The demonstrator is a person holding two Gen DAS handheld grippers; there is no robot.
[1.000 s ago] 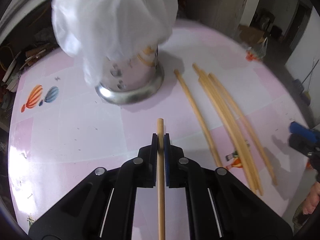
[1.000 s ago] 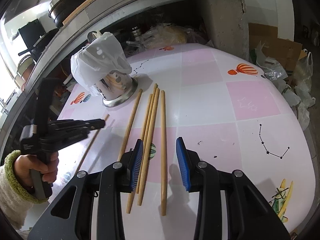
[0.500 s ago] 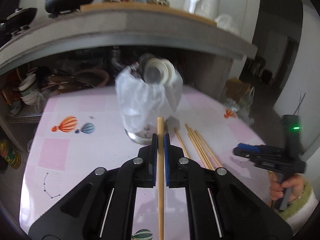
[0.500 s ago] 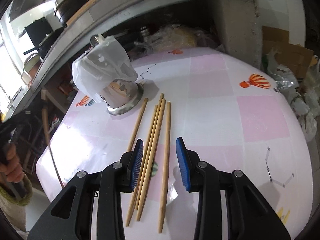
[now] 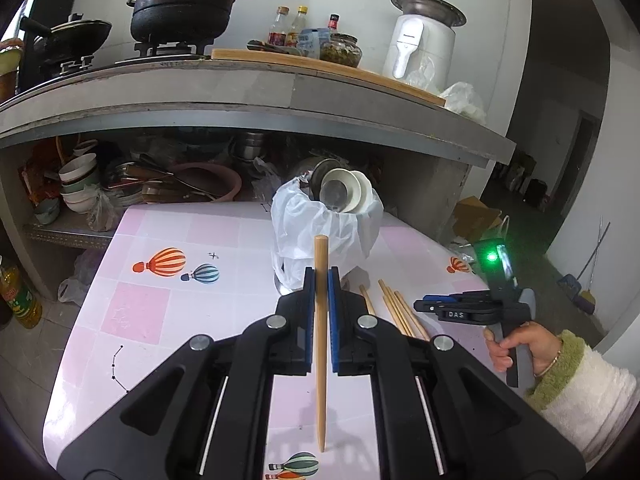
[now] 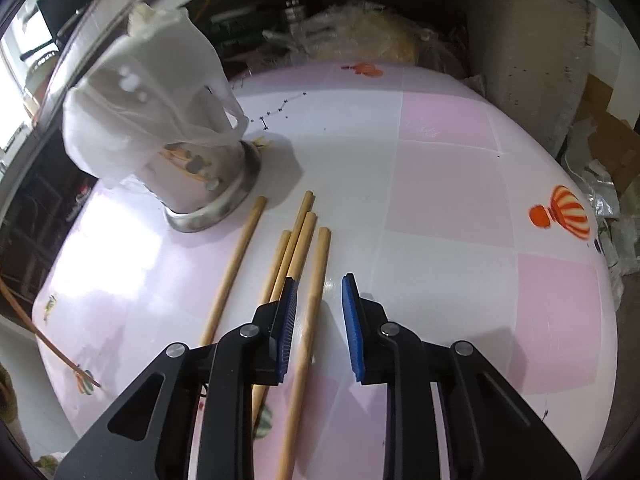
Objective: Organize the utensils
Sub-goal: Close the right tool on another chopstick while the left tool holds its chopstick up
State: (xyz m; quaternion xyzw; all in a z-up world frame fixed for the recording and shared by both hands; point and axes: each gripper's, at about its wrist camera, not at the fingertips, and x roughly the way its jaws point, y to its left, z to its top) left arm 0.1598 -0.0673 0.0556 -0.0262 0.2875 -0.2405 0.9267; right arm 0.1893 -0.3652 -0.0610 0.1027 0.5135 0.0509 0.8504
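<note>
Left claw (image 5: 320, 280) clenched on a chopstick (image 5: 320, 340); right claw (image 6: 318, 296), closing, straddles another chopstick (image 6: 316, 280), unpressed.

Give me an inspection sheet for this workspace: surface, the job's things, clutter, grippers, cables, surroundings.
Surface: pink-and-white checked tablecloth with balloon prints.
Job's things: five wooden chopsticks lying loose beside a steel utensil holder draped in a white plastic bag.
Clutter: nothing seen.
Grippers: left gripper shut on one wooden chopstick, lifted; right gripper open, jaws just closing, straddling the rightmost chopstick.
Cables: nothing seen.
Surroundings: concrete counter with black pot; stacked bowls beneath.
</note>
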